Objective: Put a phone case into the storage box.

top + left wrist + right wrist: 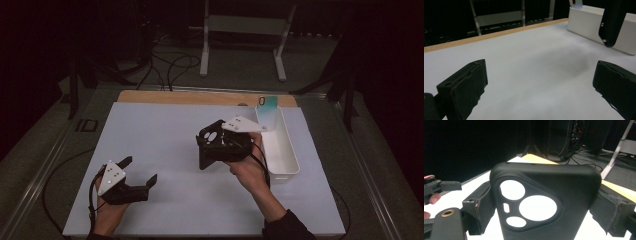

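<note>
The light, flexible black phone case (546, 202) is clamped at its side edges by the right gripper (220, 142), while the jaws of the left gripper (137, 172) are held apart at the near left.

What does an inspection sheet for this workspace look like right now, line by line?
Surface: white board on a wooden table, bare in the middle.
Job's things: black phone case clamped upright between the right gripper's jaws; white bin at the board's right edge, a teal case leaning at its far end.
Clutter: nothing seen.
Grippers: left gripper open over the board, holding nothing; right gripper shut on the case.
Cables: black cables on the floor beyond the table.
Surroundings: dark room, white stand behind.
</note>
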`<action>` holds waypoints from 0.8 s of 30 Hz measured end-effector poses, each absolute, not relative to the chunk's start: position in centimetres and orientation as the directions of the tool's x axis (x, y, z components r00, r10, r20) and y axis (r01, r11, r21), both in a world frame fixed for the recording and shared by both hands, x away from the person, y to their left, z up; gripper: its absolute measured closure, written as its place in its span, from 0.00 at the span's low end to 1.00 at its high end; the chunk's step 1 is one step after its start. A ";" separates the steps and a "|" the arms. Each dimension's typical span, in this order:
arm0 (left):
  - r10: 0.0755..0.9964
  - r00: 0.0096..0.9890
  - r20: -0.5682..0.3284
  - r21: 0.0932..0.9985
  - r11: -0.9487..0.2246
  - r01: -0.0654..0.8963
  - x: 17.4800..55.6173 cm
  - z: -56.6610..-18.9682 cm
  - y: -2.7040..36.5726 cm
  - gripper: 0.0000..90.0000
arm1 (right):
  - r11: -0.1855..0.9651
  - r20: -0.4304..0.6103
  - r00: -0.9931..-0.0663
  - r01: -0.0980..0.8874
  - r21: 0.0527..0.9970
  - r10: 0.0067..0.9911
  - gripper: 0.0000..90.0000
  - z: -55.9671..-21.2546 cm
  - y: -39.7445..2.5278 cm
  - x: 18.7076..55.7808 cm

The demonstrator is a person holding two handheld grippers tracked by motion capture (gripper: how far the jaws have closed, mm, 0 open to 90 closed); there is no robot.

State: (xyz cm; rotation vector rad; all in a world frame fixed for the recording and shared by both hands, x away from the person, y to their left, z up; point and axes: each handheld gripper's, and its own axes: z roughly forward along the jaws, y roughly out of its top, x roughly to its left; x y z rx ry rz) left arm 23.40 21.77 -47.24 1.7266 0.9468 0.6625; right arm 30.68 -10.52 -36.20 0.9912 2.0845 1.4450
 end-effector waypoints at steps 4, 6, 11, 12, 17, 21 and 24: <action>0.843 0.537 -0.004 0.943 -0.176 0.284 23.4 -47.2 21.9 0.00 | 0.198 0.069 -0.656 0.324 0.925 0.752 0.16 -36.0 -10.8 31.0; 0.845 0.534 0.000 0.942 -0.179 0.283 23.4 -47.2 21.9 0.00 | 0.198 0.066 -0.654 0.321 0.926 0.754 0.16 -35.8 -10.9 31.2; 0.847 0.531 -0.002 0.944 -0.174 0.281 23.4 -47.2 22.0 0.00 | 0.187 0.072 -0.644 0.325 0.927 0.761 0.16 -35.2 -11.3 31.7; 0.848 0.530 -0.001 0.944 -0.174 0.281 23.4 -47.2 22.0 0.00 | 0.188 0.069 -0.642 0.324 0.927 0.764 0.16 -35.1 -11.4 31.8; 0.848 0.529 0.002 0.944 -0.177 0.280 23.4 -47.2 22.0 0.00 | 0.189 0.062 -0.634 0.321 0.928 0.771 0.16 -34.8 -11.6 32.2; 0.848 0.529 0.000 0.944 -0.174 0.279 23.3 -47.2 22.0 0.00 | 0.186 0.065 -0.628 0.325 0.927 0.775 0.16 -34.5 -11.8 32.6; 0.848 0.530 0.002 0.944 -0.176 0.278 23.3 -47.2 22.0 0.00 | 0.185 0.066 -0.623 0.330 0.926 0.780 0.16 -34.5 -12.0 33.1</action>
